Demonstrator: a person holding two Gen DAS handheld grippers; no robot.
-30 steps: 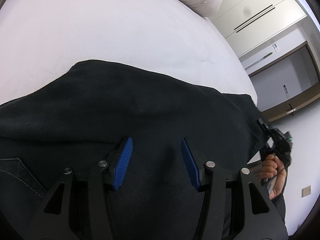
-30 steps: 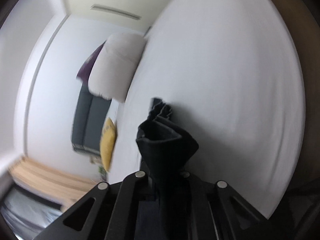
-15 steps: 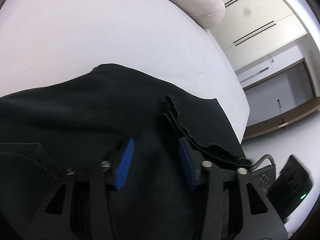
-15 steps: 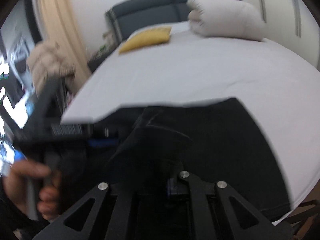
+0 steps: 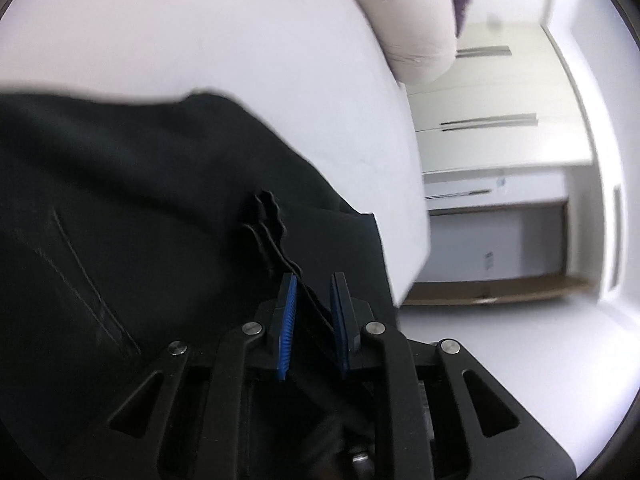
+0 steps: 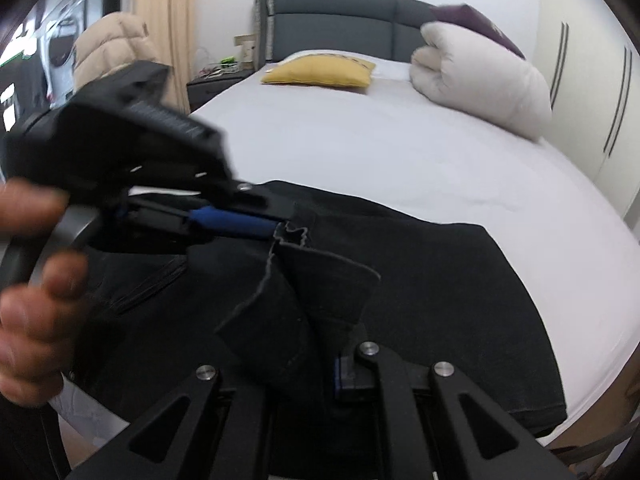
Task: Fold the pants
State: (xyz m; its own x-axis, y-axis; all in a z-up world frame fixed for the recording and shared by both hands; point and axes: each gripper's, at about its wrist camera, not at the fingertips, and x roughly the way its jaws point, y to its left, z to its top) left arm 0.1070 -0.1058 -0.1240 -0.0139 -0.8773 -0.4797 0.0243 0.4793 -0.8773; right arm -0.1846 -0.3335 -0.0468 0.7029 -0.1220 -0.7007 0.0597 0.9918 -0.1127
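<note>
Right gripper (image 6: pixel 320 344) clamped on gathered hem of black pants (image 6: pixel 420 280). Left gripper (image 5: pixel 314 300), wide apart a second ago, now pinches the same hem: handover underway. Pants lie on bed (image 6: pixel 400 152).

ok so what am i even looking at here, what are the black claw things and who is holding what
No robot here: a person holds a hand-held clamp tool in each hand, each with a camera looking along its fingers. One picture comes from the left gripper, the other from the right gripper. Black pants lie on a white bed. Both tools pinch the same bunched-up hem of the pants, and the right view also shows the person's left hand holding its tool. A yellow pillow and a rolled white duvet lie further back.
</note>
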